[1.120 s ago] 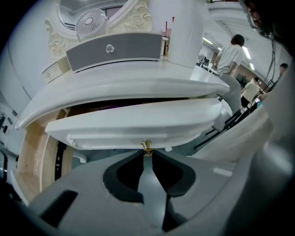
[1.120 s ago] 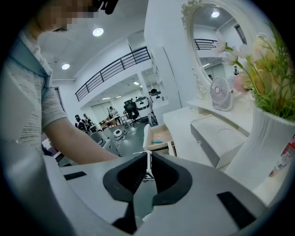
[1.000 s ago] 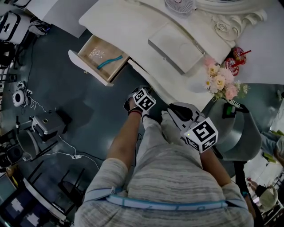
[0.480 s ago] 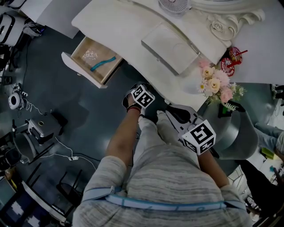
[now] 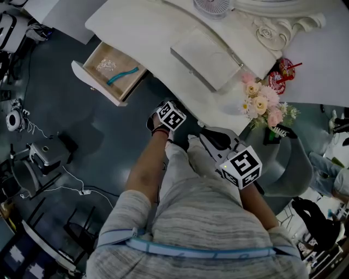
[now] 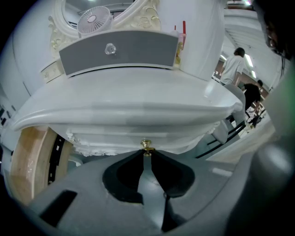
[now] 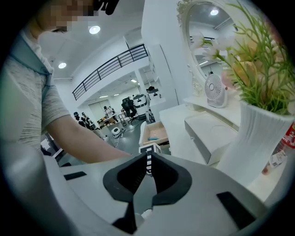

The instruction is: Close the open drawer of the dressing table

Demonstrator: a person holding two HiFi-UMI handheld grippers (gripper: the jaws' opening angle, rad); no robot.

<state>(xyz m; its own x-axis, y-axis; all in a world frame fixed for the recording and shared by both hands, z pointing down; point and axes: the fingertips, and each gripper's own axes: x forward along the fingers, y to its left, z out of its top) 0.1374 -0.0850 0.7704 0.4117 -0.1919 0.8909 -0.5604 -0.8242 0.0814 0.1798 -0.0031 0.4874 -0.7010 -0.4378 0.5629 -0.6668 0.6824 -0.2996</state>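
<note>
The dressing table (image 5: 136, 30) runs across the far side of the head view, white with a curved front edge. Its open drawer (image 5: 94, 85) stands pulled out at the far left. The pale wood inside is bare to view, and a teal strip (image 5: 122, 76) lies in it beside a small clear scrap. In the left gripper view, the drawer's wooden side shows at the left edge, under the tabletop.

The left gripper (image 6: 146, 154) is held low against the middle of the table's front, well to the right of that drawer. Its jaws have just been closing, and their tips now pinch a small gold knob (image 6: 146, 144) set under the carved apron. The person's left forearm reaches to it from near.

The right gripper (image 7: 147, 156) hangs nearer and further right, over the person's lap. Its jaws are drawn together with nothing between them. It points left across the scene toward the left gripper's marker cube and the drawer beyond.

On the tabletop sit a flat white box (image 5: 204, 59), a small fan (image 5: 215, 6) at the far edge and a vase of pink and cream flowers (image 5: 260, 104) to the right.
</note>
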